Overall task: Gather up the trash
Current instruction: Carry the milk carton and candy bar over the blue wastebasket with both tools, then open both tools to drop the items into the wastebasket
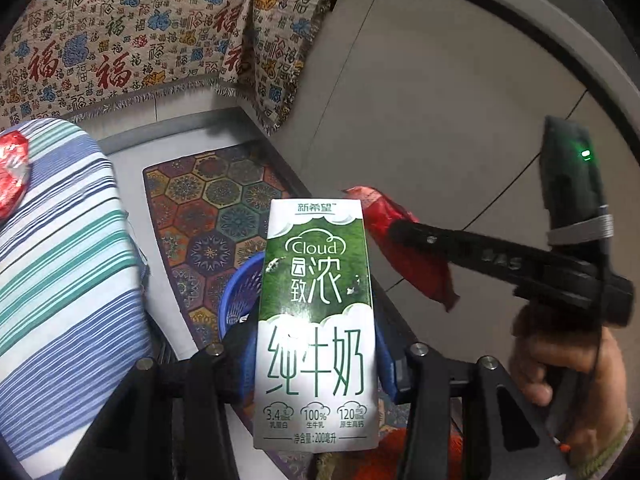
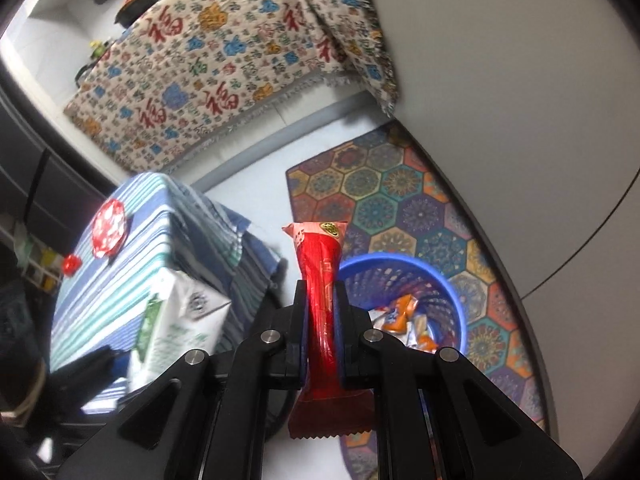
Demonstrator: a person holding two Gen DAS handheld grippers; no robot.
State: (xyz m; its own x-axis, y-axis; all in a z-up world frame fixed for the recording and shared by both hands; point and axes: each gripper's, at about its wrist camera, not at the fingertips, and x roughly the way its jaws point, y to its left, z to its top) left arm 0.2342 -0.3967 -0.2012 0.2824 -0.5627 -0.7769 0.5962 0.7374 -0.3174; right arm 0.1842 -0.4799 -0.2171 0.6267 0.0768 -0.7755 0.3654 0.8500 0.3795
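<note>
My left gripper is shut on a green and white milk carton and holds it upright above the blue trash basket. The carton also shows in the right wrist view. My right gripper is shut on a red snack wrapper and holds it beside the blue basket, which holds several wrappers. The right gripper and its wrapper show to the carton's right in the left wrist view.
A striped blue cloth covers a low table at the left with a red wrapper and a small red piece on it. A patterned rug lies under the basket. A patterned cloth hangs behind.
</note>
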